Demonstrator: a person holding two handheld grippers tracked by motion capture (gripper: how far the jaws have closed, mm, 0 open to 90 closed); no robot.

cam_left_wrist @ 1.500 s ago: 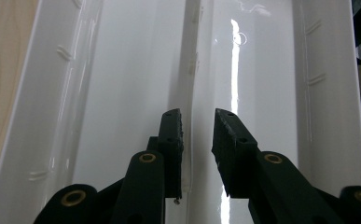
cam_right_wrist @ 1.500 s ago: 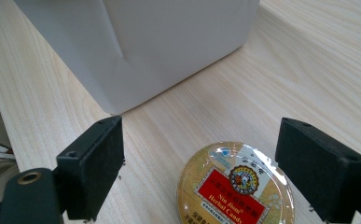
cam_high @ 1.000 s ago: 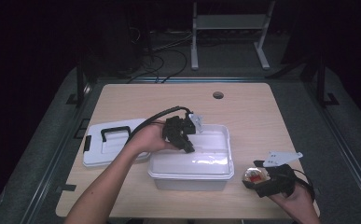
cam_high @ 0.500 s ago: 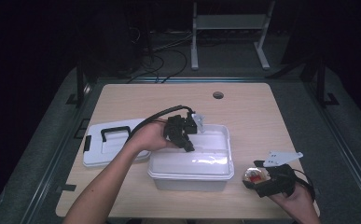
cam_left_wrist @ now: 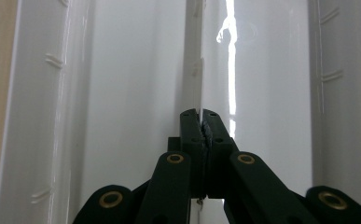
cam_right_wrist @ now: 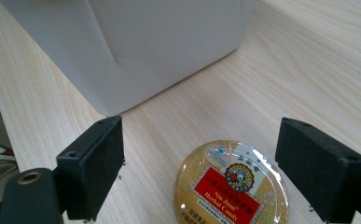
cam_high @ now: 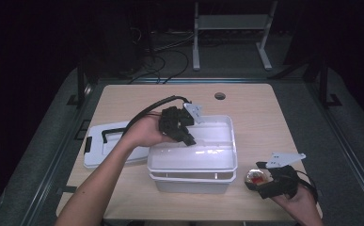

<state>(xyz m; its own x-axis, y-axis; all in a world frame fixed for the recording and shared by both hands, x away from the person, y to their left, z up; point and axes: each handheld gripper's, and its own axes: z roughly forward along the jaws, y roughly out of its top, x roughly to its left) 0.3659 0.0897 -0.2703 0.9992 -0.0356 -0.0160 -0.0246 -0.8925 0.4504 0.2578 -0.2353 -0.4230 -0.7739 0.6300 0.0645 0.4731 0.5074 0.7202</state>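
Left tool (cam_high: 187,136) is pinched tight on the thin upright wall (cam_left_wrist: 194,70) of the white plastic bin (cam_high: 230,141) mid-bench, while the right tool (cam_right_wrist: 199,175) sits wide open around a round herbal candy tin (cam_right_wrist: 232,184) lying flat on the bench (cam_high: 259,108) just beside the bin's corner. Risk imo: those jaws close off-centre and the slick tin squirts away, or the bin tips if the left hand tugs. Right gripper view shows the label; high view shows the lid (cam_high: 99,146) lying left of the bin.
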